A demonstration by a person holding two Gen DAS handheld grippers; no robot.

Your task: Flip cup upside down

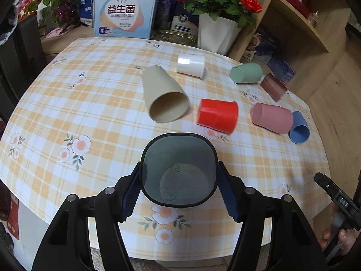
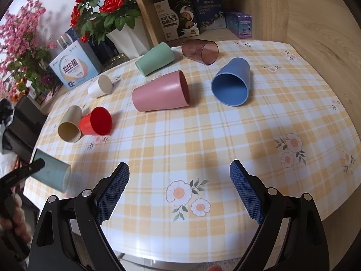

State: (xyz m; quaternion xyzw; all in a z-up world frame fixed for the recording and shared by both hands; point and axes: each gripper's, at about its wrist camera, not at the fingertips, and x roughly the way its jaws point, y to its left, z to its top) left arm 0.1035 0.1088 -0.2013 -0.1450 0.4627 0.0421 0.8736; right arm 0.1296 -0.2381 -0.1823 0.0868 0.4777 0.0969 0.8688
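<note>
The left gripper (image 1: 179, 192) squeezes the grey-blue cup (image 1: 179, 169) by its sides, near the table's (image 1: 45, 113) front edge. It looks lifted, but I cannot be sure. It could slip while turning, since the smooth wall bends. The right gripper (image 2: 179, 192) is wide open, holding nothing. The red cup (image 1: 217, 115) and beige cup (image 1: 163, 93) lie close ahead.

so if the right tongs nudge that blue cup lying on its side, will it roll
Probably: the blue cup lies on its side on the smooth tablecloth. Its taper suggests a curving roll. It looks like light plastic, so a nudge may skid it.
</note>
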